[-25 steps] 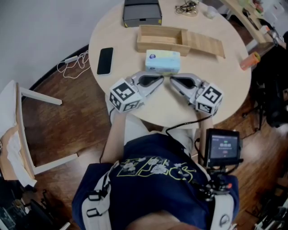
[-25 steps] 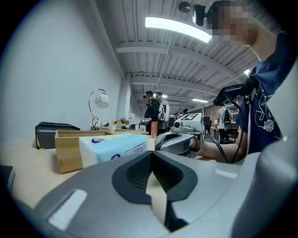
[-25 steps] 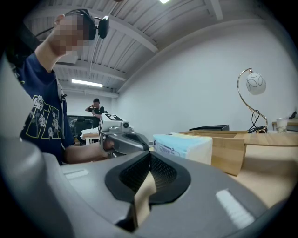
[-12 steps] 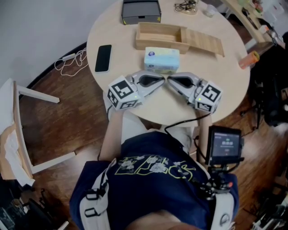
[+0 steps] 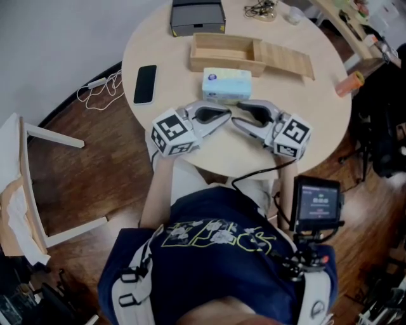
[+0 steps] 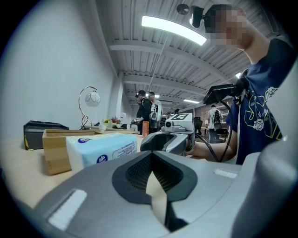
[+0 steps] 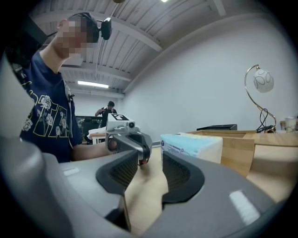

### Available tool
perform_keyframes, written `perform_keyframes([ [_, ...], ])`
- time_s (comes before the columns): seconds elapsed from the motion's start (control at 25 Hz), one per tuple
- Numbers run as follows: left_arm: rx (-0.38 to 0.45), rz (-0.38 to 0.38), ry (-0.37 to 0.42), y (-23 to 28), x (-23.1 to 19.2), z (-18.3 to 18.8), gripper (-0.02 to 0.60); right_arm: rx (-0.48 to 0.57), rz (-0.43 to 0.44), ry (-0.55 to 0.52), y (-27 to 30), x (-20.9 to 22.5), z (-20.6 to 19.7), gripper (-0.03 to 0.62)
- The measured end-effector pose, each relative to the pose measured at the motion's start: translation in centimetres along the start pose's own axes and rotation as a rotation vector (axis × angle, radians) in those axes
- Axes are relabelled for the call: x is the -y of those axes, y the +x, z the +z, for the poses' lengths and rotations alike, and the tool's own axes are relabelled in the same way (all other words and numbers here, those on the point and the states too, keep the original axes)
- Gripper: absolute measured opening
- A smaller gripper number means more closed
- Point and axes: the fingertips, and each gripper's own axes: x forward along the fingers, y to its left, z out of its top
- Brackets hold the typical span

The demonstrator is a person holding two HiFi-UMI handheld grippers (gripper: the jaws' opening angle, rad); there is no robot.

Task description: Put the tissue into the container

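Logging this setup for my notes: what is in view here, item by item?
tissue pack: one, pale blue and white, mid-table, just in front of the box
wooden box: one, light wood, beyond the pack, lid slid open to the right
phone: one, black, table's left side
case: one, dark grey, far edge
table: one, round, light wood
chair: one, white, floor at left
left gripper: one, grey, shut, empty
right gripper: one, grey, jaws just been opening, nothing between them
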Motion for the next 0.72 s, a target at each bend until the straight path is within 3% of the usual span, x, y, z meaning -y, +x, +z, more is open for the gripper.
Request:
perform_keyframes([
  [0.12, 0.0, 0.0, -0.009, 0.0, 0.0, -0.1, 0.003, -0.004, -0.005, -0.002, 0.0, 0.0, 0.0, 0.14],
  [0.2, 0.0, 0.003, -0.009, 0.0, 0.0, -0.1, 0.003, -0.002, -0.018, 0.0, 0.0, 0.2, 0.0, 0.028],
  [0.24, -0.001, 0.01, -0.012, 0.0, -0.1, 0.0, 0.003, -0.003, -0.022, 0.001, -0.1, 0.3, 0.0, 0.011],
  [0.44, 0.004, 0.004, -0.013, 0.0, 0.0, 0.0, 0.003, 0.0, -0.025, 0.003, -0.1, 0.3, 0.1, 0.014],
  [0.52, 0.003, 0.0, -0.001, -0.1, -0.1, 0.0, 0.003, 0.007, -0.017, 0.003, 0.0, 0.1, 0.3, 0.055],
  [0.72, 0.005, 0.02, -0.01, -0.5, 0.4, 0.2, 0.005, 0.016, 0.045, -0.013, -0.7, -1.2, 0.1, 0.224],
])
